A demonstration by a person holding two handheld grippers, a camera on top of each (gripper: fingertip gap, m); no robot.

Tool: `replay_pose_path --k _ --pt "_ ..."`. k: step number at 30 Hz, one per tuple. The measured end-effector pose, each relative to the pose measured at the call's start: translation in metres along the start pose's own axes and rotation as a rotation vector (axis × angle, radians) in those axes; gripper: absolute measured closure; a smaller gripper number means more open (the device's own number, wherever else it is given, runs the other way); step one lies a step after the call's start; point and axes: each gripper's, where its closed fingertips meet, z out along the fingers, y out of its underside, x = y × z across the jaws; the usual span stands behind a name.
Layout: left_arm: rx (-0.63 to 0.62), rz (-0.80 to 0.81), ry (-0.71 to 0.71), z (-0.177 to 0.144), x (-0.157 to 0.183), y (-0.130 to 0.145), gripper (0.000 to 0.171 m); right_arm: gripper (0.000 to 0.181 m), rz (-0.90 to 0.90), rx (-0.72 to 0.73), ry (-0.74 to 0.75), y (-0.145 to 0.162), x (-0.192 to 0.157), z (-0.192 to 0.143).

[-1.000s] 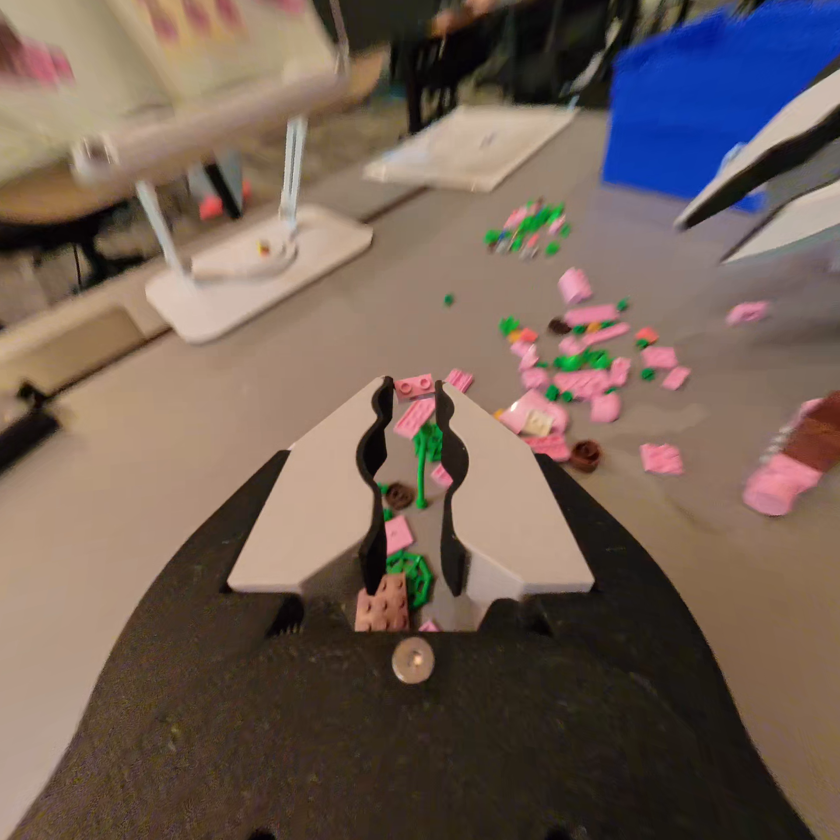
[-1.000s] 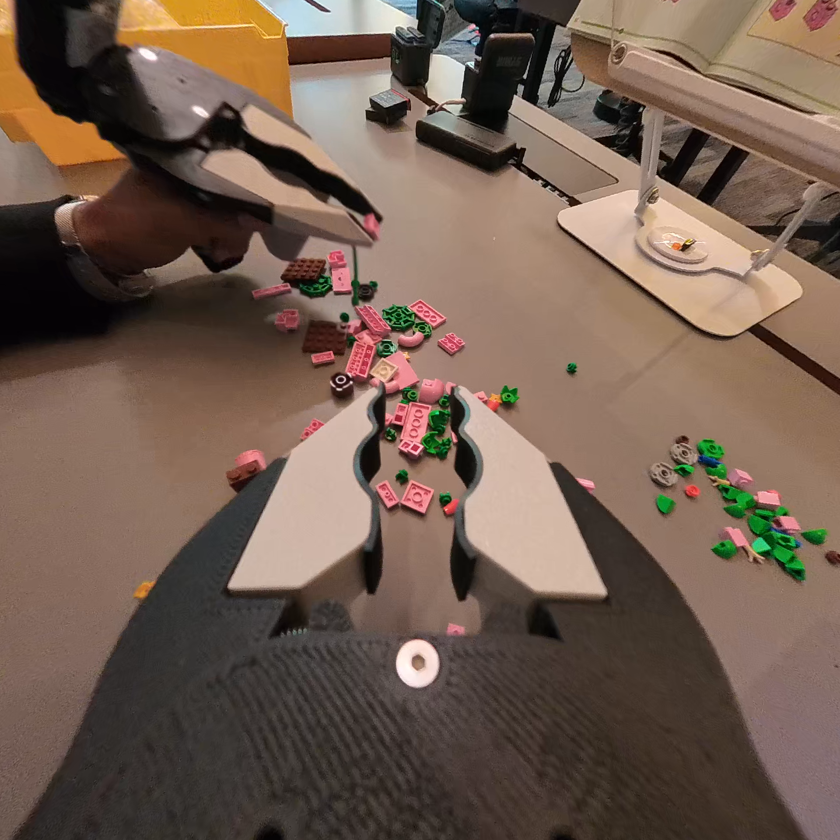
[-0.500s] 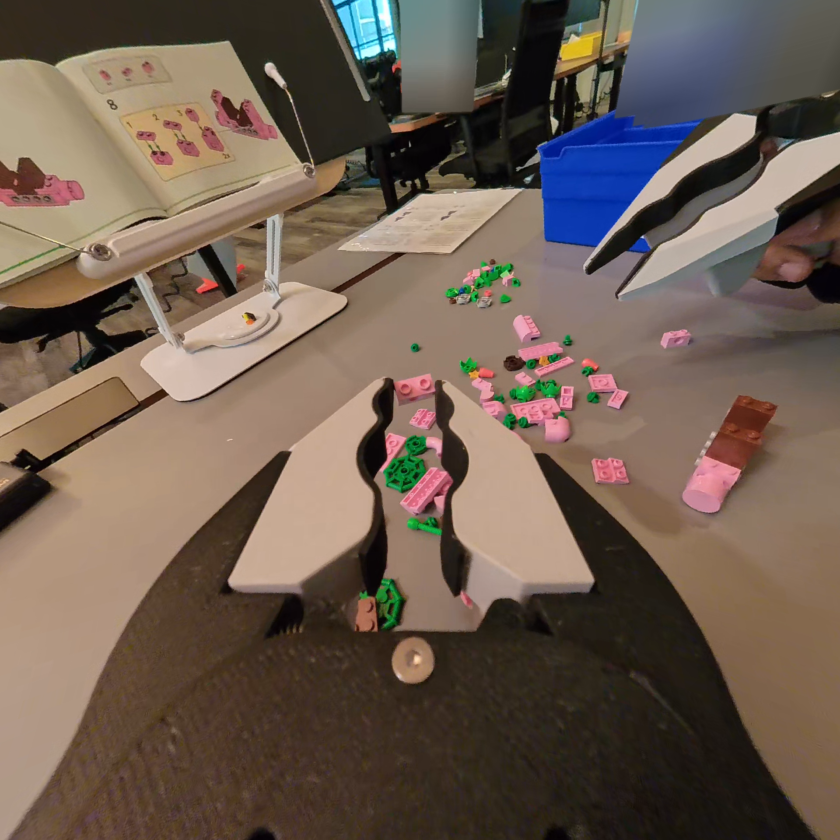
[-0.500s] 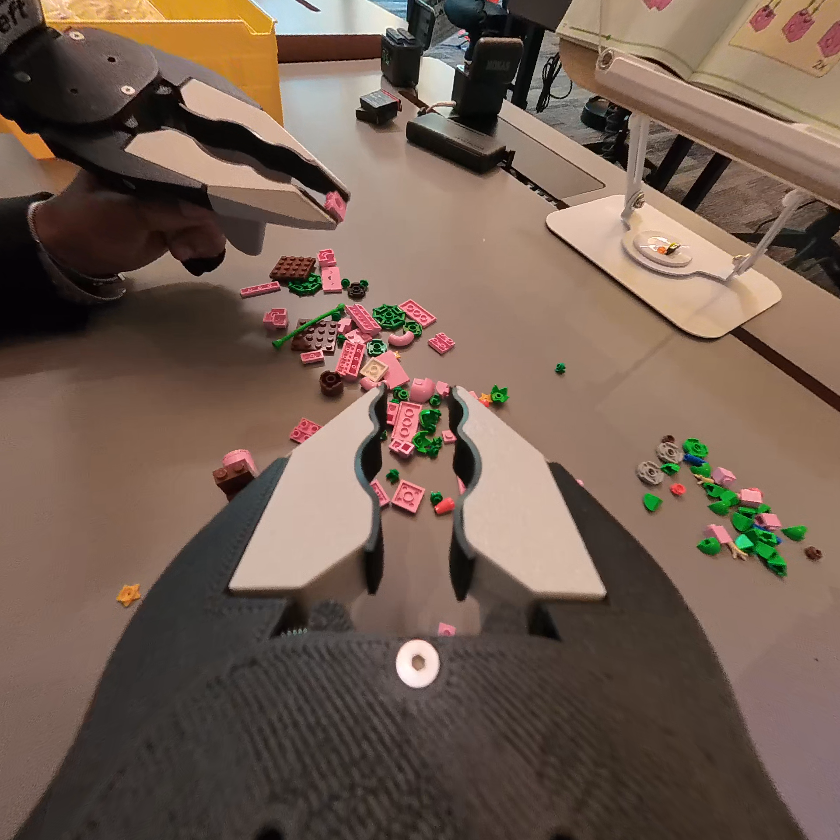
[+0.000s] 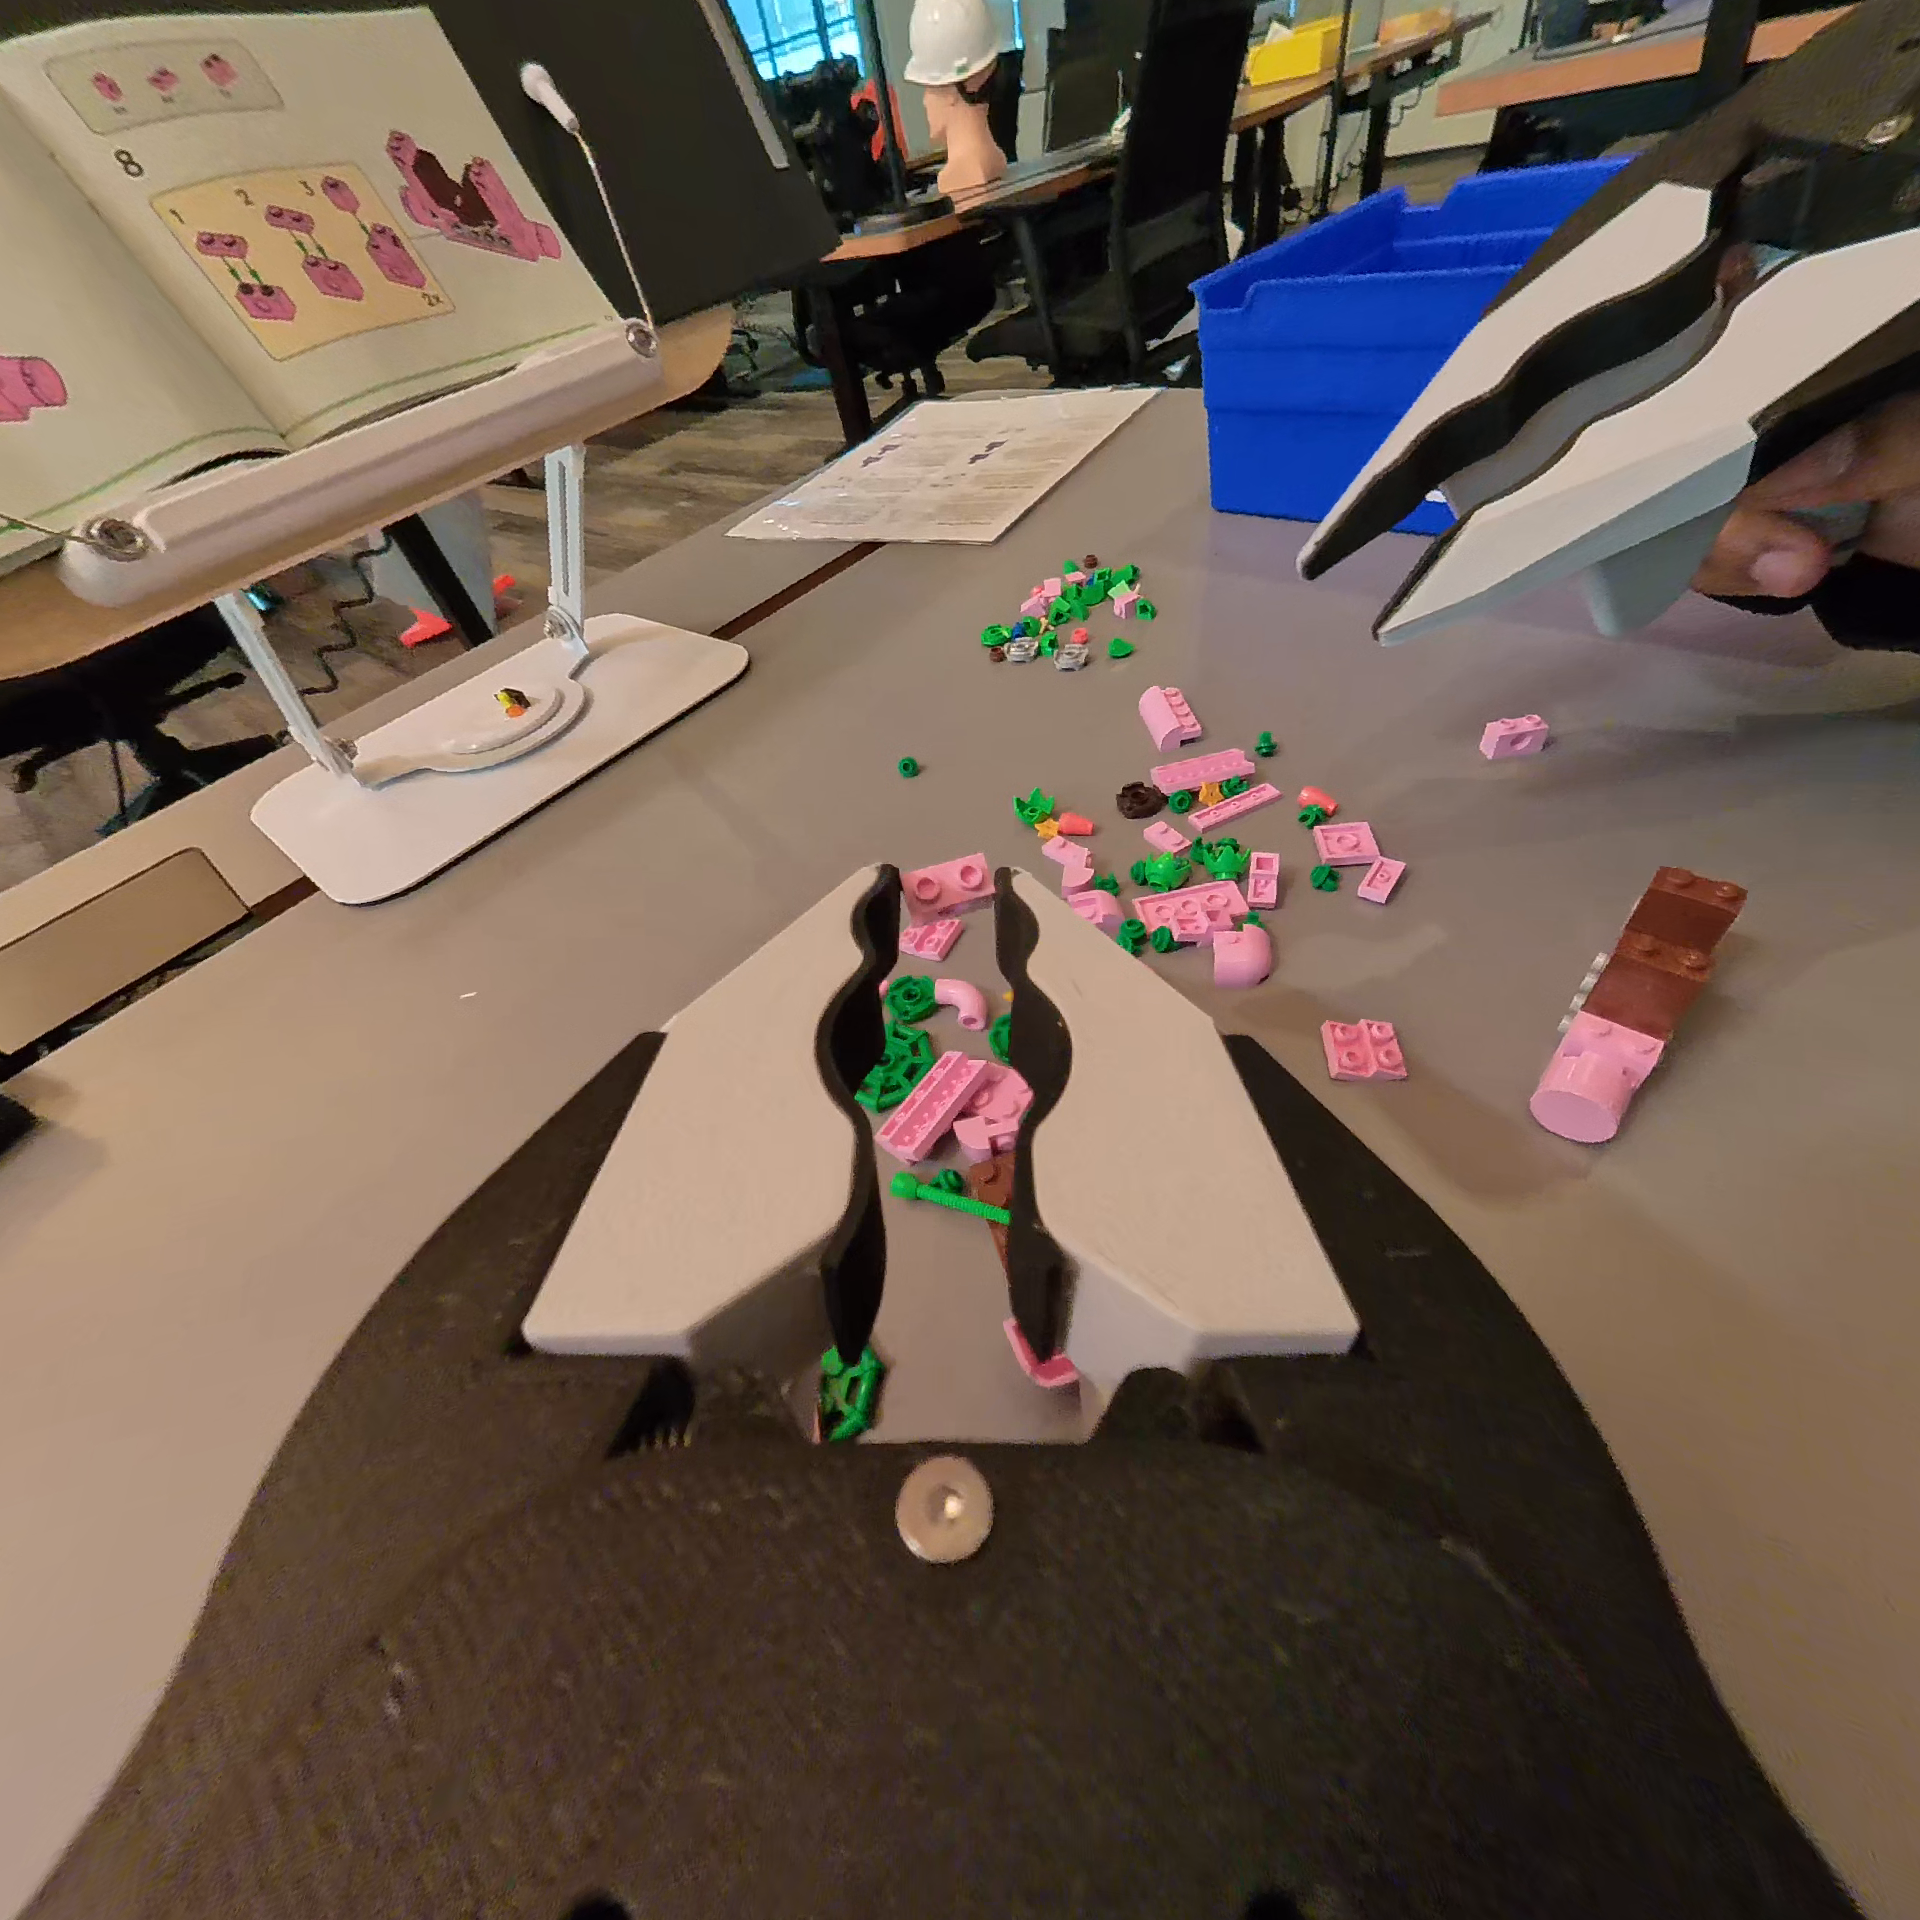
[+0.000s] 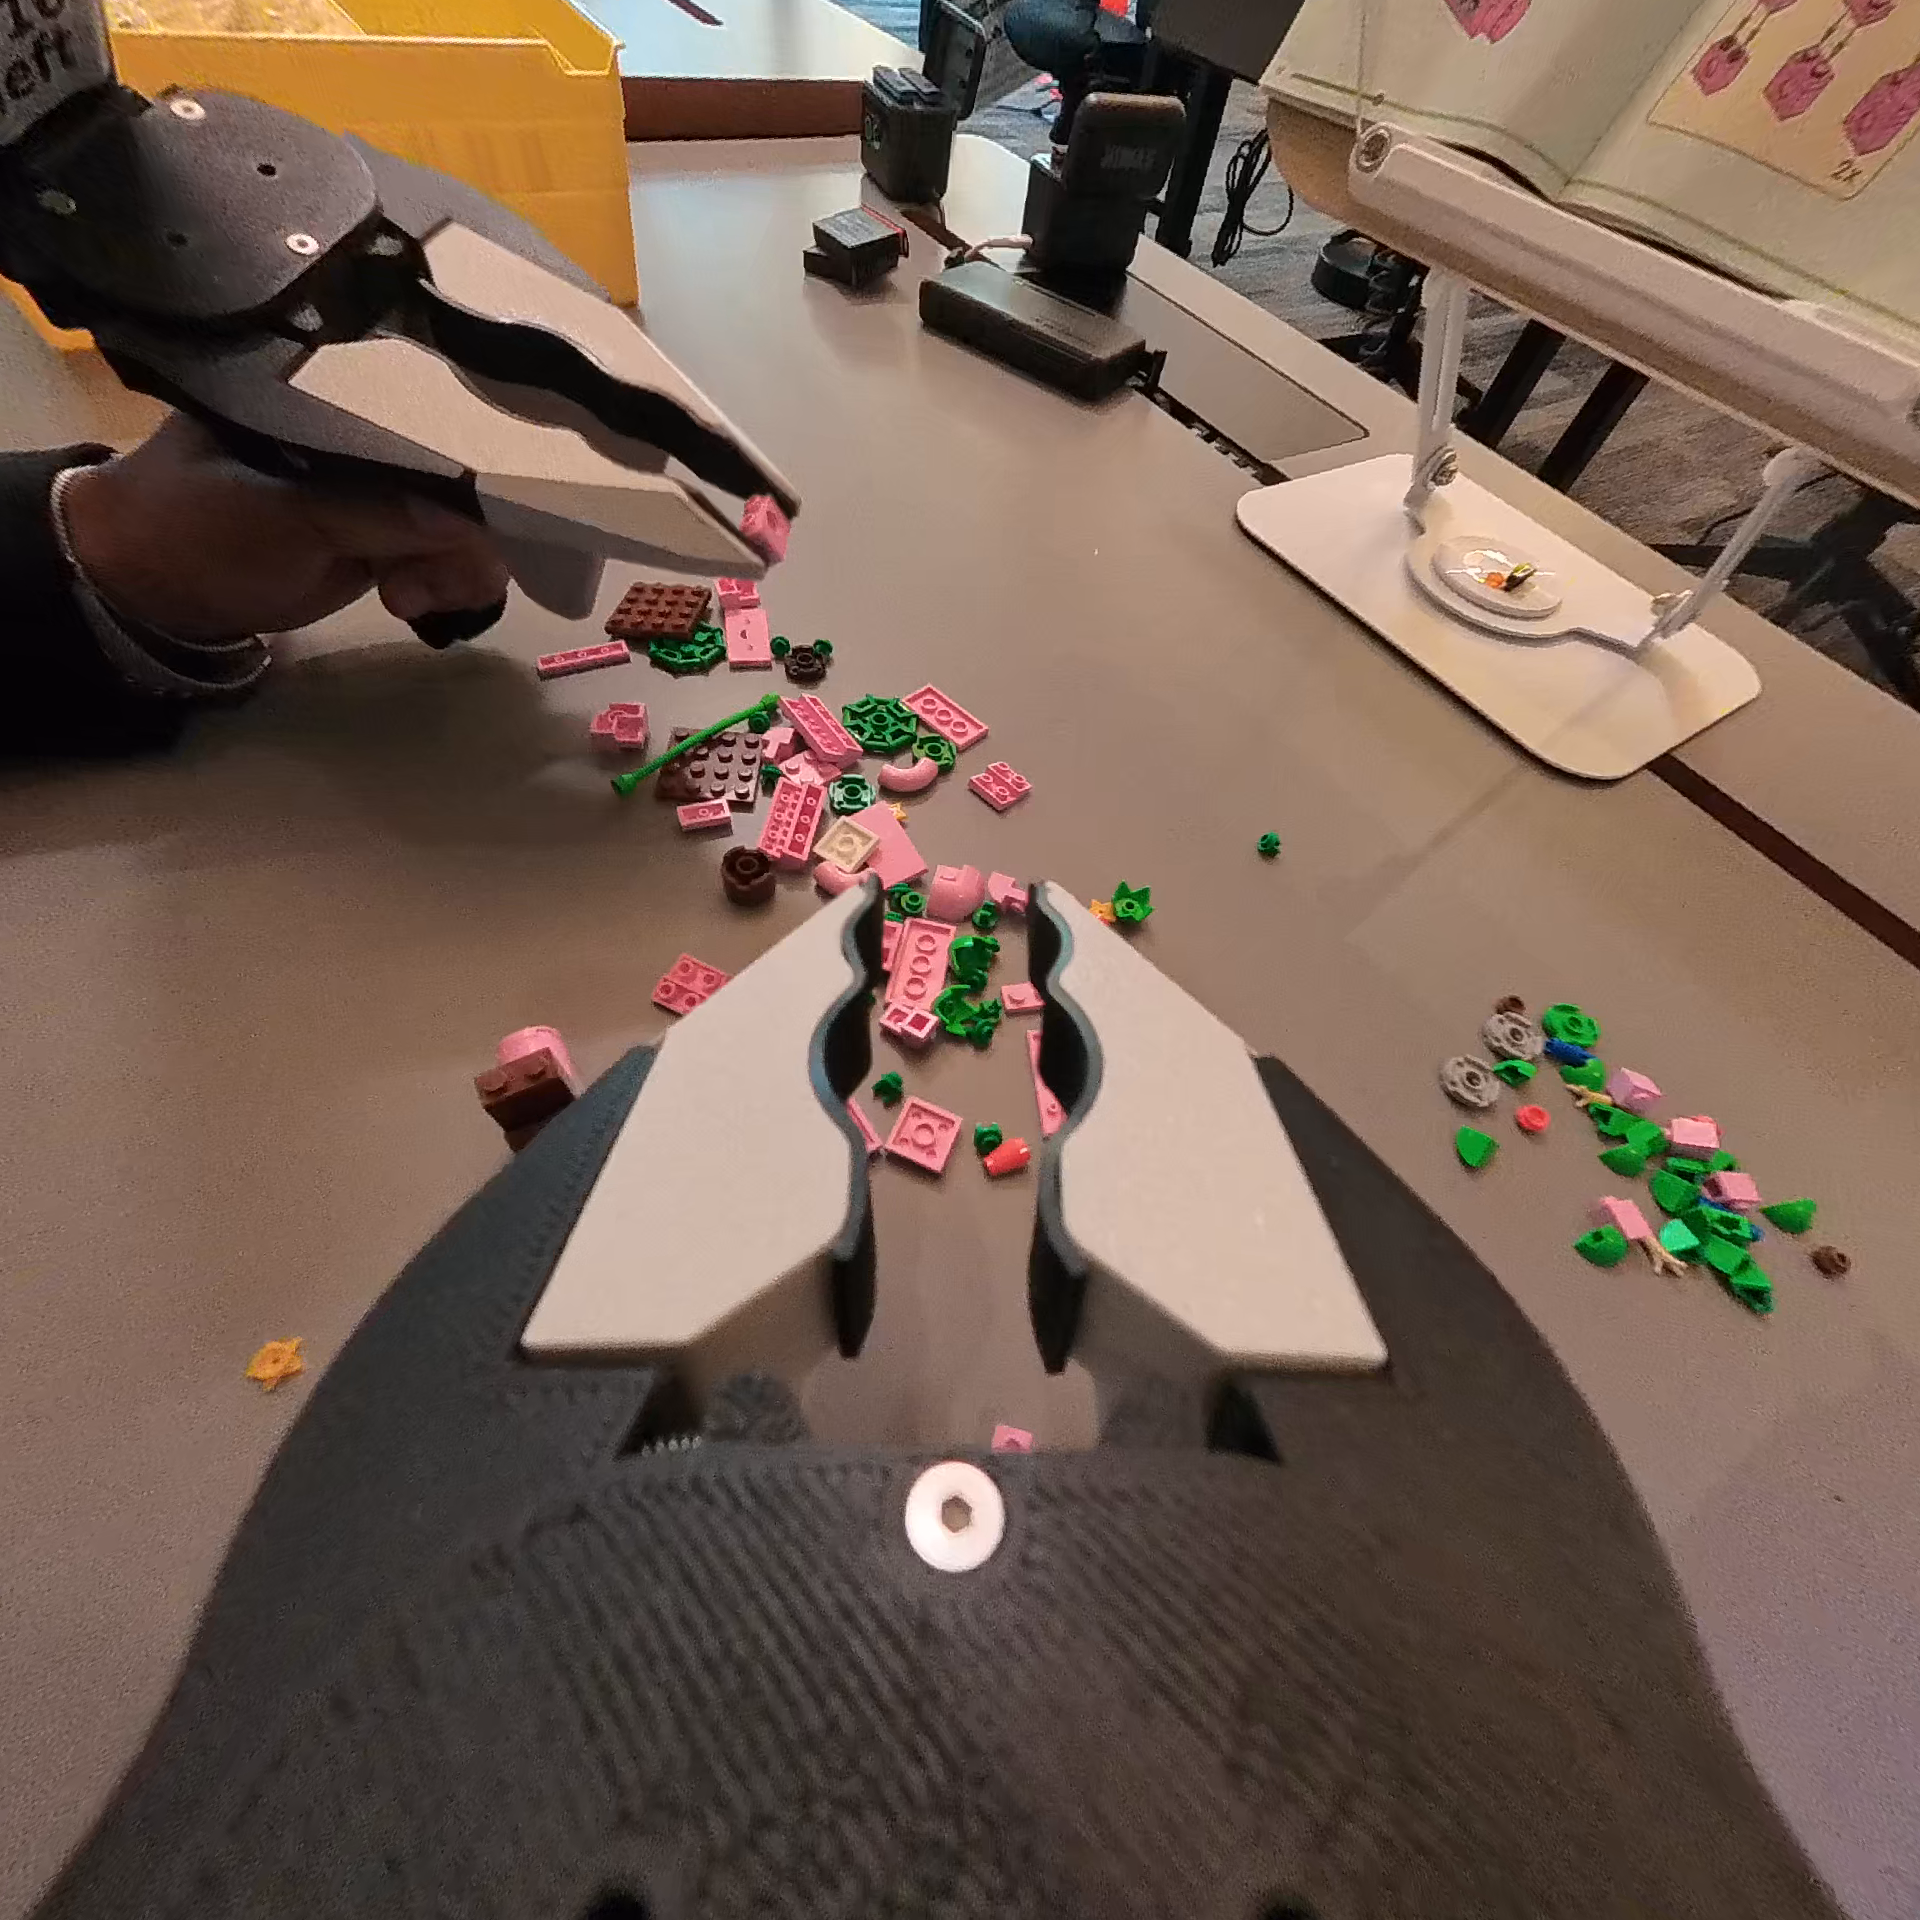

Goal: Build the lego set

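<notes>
the left hand-held gripper [image 6: 767, 530] hangs above a grey desk [image 6: 1091, 644], its fingers pinched on a small pink brick [image 6: 766, 523] at their tips. the right hand-held gripper [image 6: 951, 899] hovers low over a scatter of pink, green and brown lego pieces [image 6: 831, 769], its fingers apart with nothing between them. a part-built pink and brown model [image 5: 1631, 987] lies on the desk to the right of the scatter in the left wrist view, and a second, smaller heap of mostly green pieces [image 6: 1662, 1153] sits well apart from the main one. an open instruction booklet [image 5: 260, 239] rests on a white stand [image 5: 499, 727] at the desk's far edge. a blue bin [image 5: 1351, 343] stands behind the right hand-held gripper, a yellow bin [image 6: 416, 114] behind the left.
</notes>
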Motion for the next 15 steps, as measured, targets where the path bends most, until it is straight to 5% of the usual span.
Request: replay_pose_path --k 9,15 --pt "-0.009 0.023 0.014 0.001 0.006 0.0 0.155 0.156 0.007 0.014 0.006 -0.002 0.002 -0.002" --pt "-0.035 0.012 0.085 0.002 0.021 0.002 0.154 0.165 0.107 0.115 0.12 -0.012 0.035 -0.022"
